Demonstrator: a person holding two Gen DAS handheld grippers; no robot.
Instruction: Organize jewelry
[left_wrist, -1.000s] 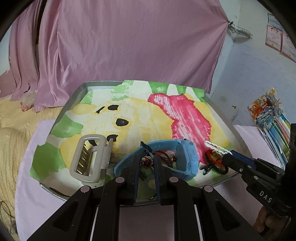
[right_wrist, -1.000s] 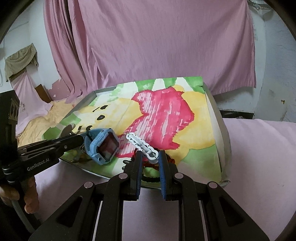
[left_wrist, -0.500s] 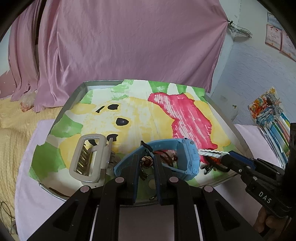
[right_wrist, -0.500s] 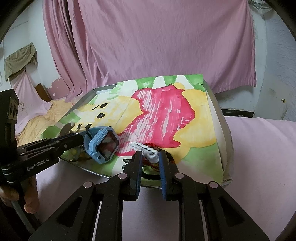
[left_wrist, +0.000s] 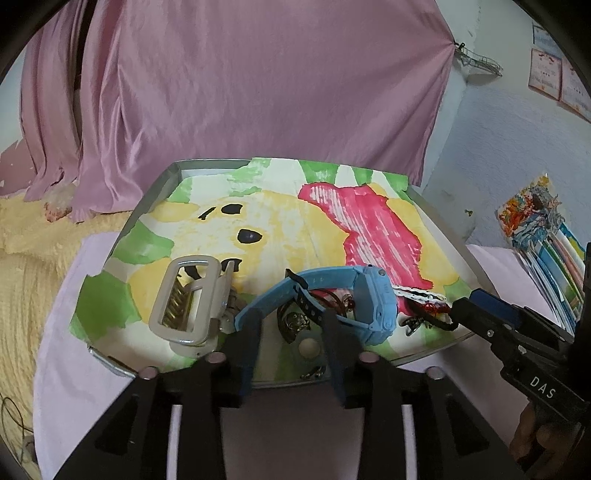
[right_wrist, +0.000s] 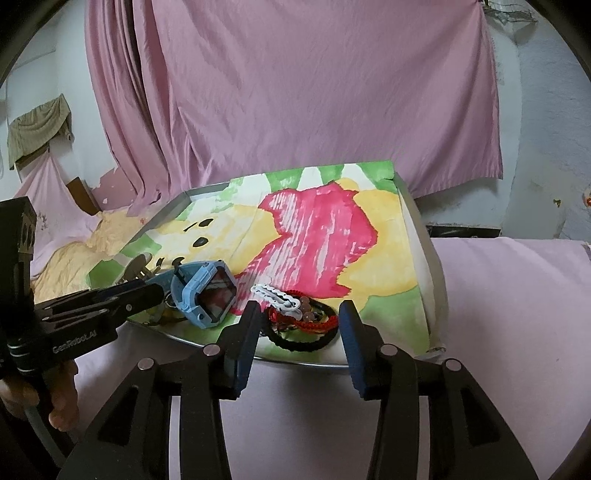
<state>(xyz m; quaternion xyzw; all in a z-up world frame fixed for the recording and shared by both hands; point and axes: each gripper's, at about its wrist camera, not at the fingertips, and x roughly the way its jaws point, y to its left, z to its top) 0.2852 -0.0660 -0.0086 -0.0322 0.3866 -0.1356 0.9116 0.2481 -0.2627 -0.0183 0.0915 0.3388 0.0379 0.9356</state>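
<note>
Nearest to me the right gripper (right_wrist: 299, 314) stands with its blue-padded fingers spread wide and nothing between them; the left gripper (left_wrist: 293, 325) is likewise parted, its tips reaching in on either side of a blue strap without pinching it. Just past the right gripper's tips lies a small heap of jewelry at the tray's near edge: a black cord bracelet (right_wrist: 295, 343), a red braided bracelet (right_wrist: 314, 325), a string of dull pink beads (right_wrist: 306, 306) and a white wavy hair clip (right_wrist: 275, 295) resting on top (all touching, tangled together). Just left of the heap a blue smartwatch (right_wrist: 207, 295) stands on its edge, dark screen facing the right camera, its strap (left_wrist: 314, 288) curled into a loop around some small metal trinkets (left_wrist: 295, 321); further left sits a pale beige claw clip (left_wrist: 188, 295). All of it rests on a metal tray (left_wrist: 159, 192) lined with a painted paper (right_wrist: 321, 229) in yellow, green and pink; behind hangs a pink curtain (right_wrist: 295, 92).
</note>
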